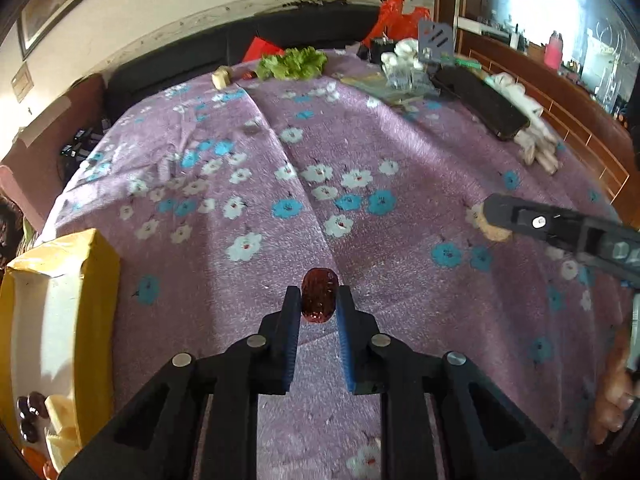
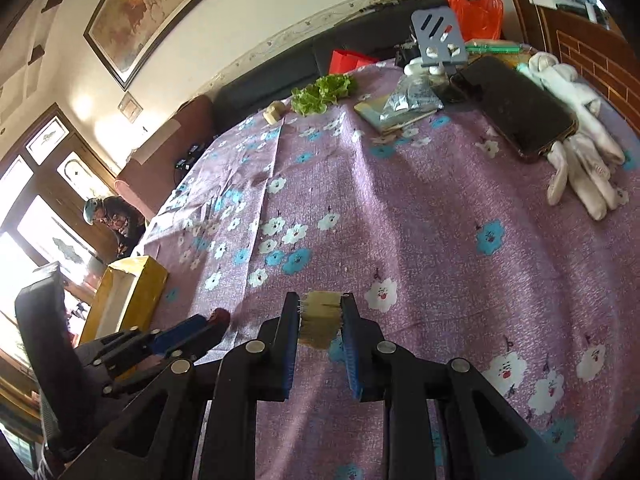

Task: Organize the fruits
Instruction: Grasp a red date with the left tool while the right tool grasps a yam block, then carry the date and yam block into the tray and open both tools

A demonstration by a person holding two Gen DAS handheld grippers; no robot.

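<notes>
1. Presently we hold a dark red date [image 1: 319, 295] clenched between the left gripper [image 1: 319, 300] fingers, just above the floral tablecloth [image 1: 360, 152].
2. Our right gripper [image 2: 320, 312] clamps a pale yellow fruit chunk [image 2: 320, 318], also low over the cloth.
3. The yellow box [image 1: 96, 264] sits at the table's left edge, with dates and pale chunks already inside.
4. We judge the carry comes next: keep both grips firm, lift clear of the box wall, and release each piece beside its own kind.
</notes>
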